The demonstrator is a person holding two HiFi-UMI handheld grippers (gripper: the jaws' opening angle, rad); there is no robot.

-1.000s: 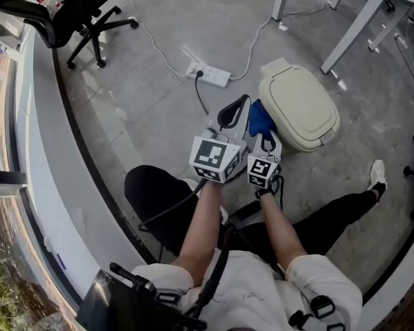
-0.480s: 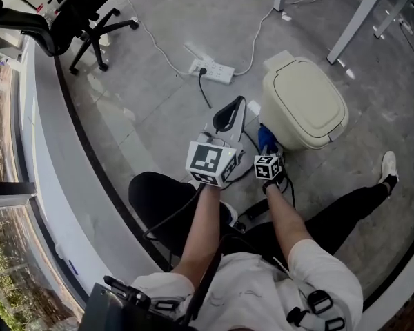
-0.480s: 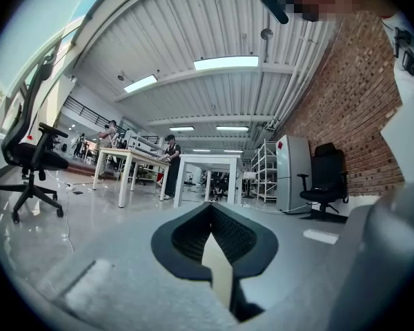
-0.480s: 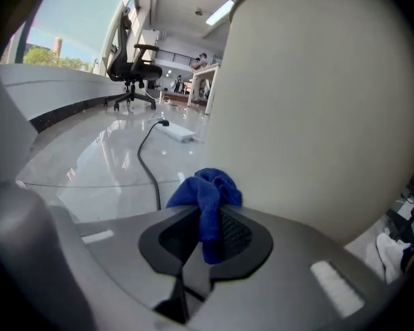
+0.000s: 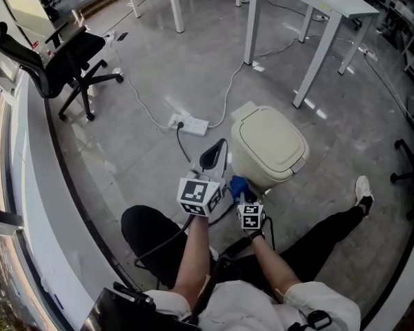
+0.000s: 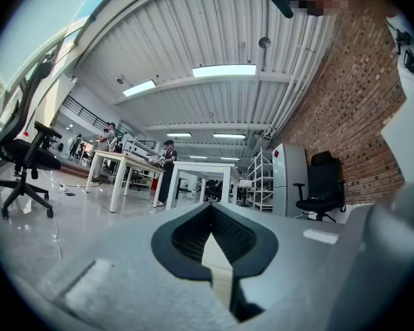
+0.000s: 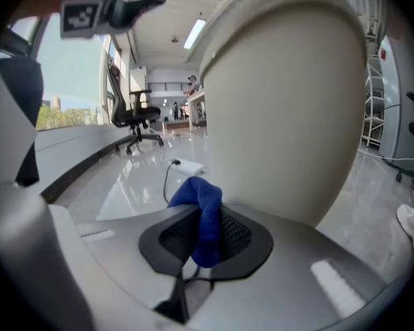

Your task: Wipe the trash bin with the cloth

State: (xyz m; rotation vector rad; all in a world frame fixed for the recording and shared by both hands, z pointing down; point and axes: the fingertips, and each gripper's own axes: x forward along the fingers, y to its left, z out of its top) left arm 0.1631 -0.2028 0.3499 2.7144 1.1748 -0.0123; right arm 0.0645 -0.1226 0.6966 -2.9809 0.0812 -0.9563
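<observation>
Item 1: cream plastic trash bin with a closed rounded lid (image 5: 269, 143). It stands on the grey concrete floor (image 5: 124, 157) at frame centre in the head view and fills the upper right of the right gripper view. Just in front of the seated person's knees.

Item 2: small blue cloth (image 7: 200, 212). A bunched fold is pinched in the right claw (image 7: 203, 243), whose jaws are clamped on it. The loose end rises toward the bin's lower wall. Whether it touches the wall, I cannot tell.

Item 3: left claw (image 6: 210, 209). Jaws are together with nothing between them, and it points out over the room, beside the bin but off it.

Item 4: white power strip (image 5: 188, 124) with its cables, on the floor left of the bin.

Hazards, as judged from here:
- Only a narrow fold is gripped, so drag on the plastic could pull the cloth free.
- Nothing steadies the bin, so a firm stroke may shove or rock it toward the cables.
- Little cloth shows past the jaws, so hard claw edges could scrape the wall.
</observation>
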